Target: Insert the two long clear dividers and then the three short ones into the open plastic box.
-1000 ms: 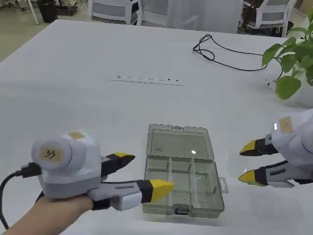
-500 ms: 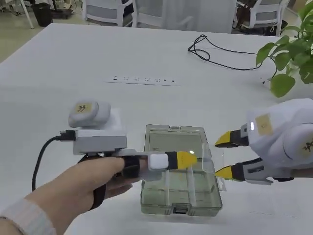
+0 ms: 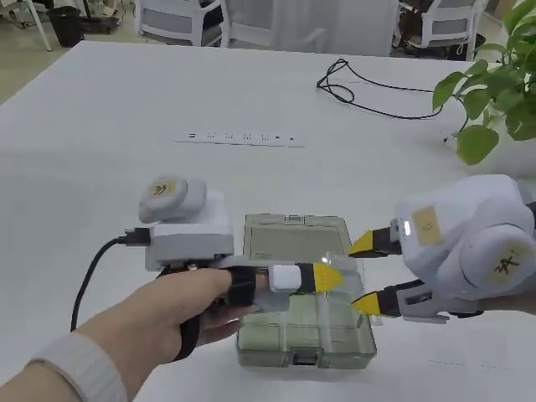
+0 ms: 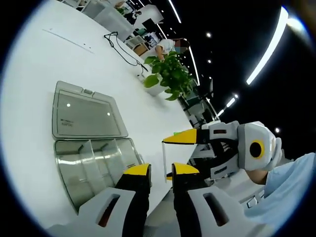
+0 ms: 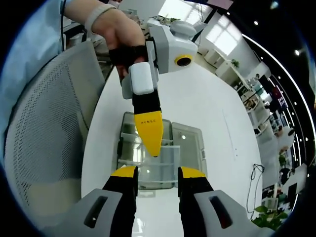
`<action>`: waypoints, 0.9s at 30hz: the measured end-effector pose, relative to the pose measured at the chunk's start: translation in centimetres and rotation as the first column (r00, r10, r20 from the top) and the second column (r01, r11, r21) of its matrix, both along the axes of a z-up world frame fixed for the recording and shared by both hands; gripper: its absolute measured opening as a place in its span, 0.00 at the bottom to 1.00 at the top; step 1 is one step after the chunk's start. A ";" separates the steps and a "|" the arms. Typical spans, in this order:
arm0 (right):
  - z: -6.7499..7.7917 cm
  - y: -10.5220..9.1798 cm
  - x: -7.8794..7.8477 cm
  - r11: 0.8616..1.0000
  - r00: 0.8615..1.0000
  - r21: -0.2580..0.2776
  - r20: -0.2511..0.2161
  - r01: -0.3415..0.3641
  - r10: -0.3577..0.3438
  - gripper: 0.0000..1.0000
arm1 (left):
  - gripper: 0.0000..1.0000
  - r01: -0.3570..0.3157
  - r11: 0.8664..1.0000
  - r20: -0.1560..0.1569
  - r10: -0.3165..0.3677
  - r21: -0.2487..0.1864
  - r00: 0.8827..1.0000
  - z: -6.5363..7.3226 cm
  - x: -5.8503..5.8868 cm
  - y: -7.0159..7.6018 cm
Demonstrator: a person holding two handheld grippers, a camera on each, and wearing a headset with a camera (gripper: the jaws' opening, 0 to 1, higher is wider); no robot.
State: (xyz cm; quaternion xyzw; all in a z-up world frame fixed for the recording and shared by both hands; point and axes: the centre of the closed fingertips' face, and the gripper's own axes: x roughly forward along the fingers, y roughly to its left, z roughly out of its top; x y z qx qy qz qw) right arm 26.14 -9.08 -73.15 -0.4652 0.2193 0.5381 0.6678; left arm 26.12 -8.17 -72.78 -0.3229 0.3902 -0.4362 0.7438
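The open clear plastic box point(image 3: 306, 339) lies near the table's front edge with its lid point(image 3: 289, 239) folded back, and clear dividers stand in its base point(image 4: 94, 165). My right gripper point(image 3: 365, 273) hovers over the box's right side. A thin clear divider point(image 4: 164, 160) stands upright between its yellow tips, which hold it by its two edges. My left gripper point(image 3: 328, 275) reaches in from the left. Its jaws sit a little apart on either side of that divider, without visibly pressing it. In the right gripper view the box point(image 5: 148, 165) lies under the left gripper point(image 5: 149, 131).
A white power strip point(image 3: 243, 136) lies mid-table and a black cable point(image 3: 368, 92) loops at the far right. A potted plant point(image 3: 494, 92) stands at the right edge. A grey mesh chair point(image 5: 44, 123) is beside the table's near edge.
My left gripper rolled over, moved right above the box and narrowed its jaws. My right gripper moved left toward the box with the divider between its tips.
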 end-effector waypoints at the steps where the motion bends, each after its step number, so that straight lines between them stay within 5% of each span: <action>1: 0.0 0.0 0.0 1.000 1.000 -0.002 -0.002 -0.001 0.001 0.32 | 0.13 0.004 1.000 -0.001 -0.004 -0.002 1.000 0.0 -0.1 -0.1; 8: 0.1 0.2 -0.2 1.000 1.000 0.001 -0.002 -0.011 0.011 0.32 | 0.00 0.010 1.000 -0.018 -0.010 -0.015 1.000 0.0 -0.4 -0.1; 20: 0.1 0.6 -0.9 0.998 0.998 -0.007 -0.001 -0.065 0.065 0.34 | 0.00 0.030 0.999 -0.010 -0.031 -0.038 0.999 0.1 -0.8 0.1; 23: 0.5 0.6 -0.8 0.999 0.999 0.018 -0.024 -0.045 0.045 0.43 | 0.00 0.049 0.998 0.026 -0.048 -0.027 0.998 0.1 -0.8 0.3; 27: 2.0 0.8 -0.6 0.994 0.994 0.105 -0.111 -0.005 0.017 0.40 | 0.00 0.127 0.992 0.173 -0.127 0.010 0.977 0.4 -1.2 0.6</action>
